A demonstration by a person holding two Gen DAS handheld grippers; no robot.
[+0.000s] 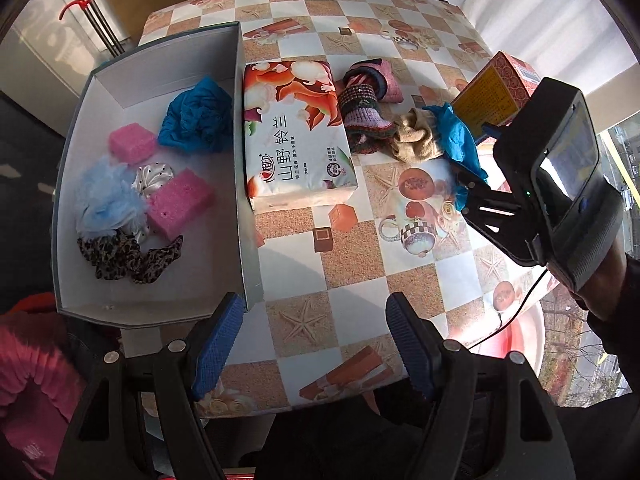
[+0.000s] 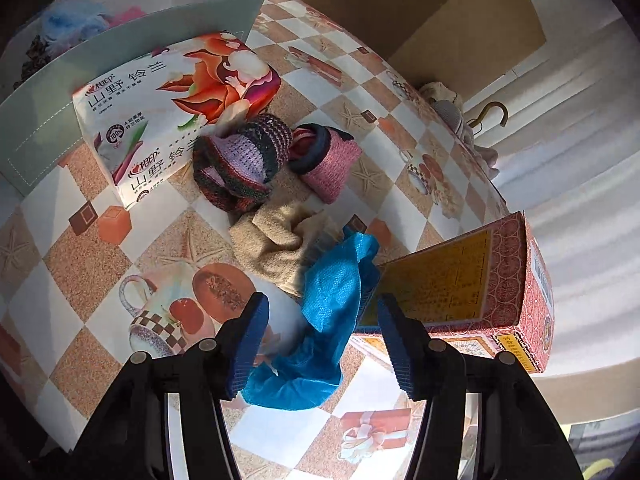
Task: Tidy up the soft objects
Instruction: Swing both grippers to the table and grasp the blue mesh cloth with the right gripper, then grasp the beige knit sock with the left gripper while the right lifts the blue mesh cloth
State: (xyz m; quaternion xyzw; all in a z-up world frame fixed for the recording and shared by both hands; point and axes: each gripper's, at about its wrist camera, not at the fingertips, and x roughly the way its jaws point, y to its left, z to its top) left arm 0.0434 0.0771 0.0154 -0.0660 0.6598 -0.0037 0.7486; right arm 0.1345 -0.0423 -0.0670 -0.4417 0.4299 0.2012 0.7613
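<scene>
Your right gripper [image 2: 320, 344] has its jaws spread, and the crumpled blue plastic glove [image 2: 320, 320] lies in the gap between them. The pads do not look pressed onto it yet, so I judge it not gripped. The glove's long axis runs away from you, roughly along the line of the jaws, from the bunched end low between the pads to the thin tip that points toward the beige knitted cloth [image 2: 276, 244]. It leans toward the right-hand pad and sits just beside the red and yellow patterned cardboard box [image 2: 460, 280] at the counter's right edge. Closing here should take the bunched end; mind the box flap, which is very near that pad.

Your left gripper [image 1: 316, 344] also has its jaws spread, with nothing between them, over the near edge of the checked counter [image 1: 360, 260]. It is well apart from the glove, so the right hand is clearly the nearer one.

Further out lie the purple striped knitted piece [image 2: 240, 168], the pink knitted piece [image 2: 328, 160], and the white floral tissue pack [image 1: 296, 136], which touches the wall of the open white-lined box [image 1: 248, 184]. The pack reads "山野 铃兰" with a "100%" seal; the brand word looks like "相印". The yellow panel's print is too small to read.
</scene>
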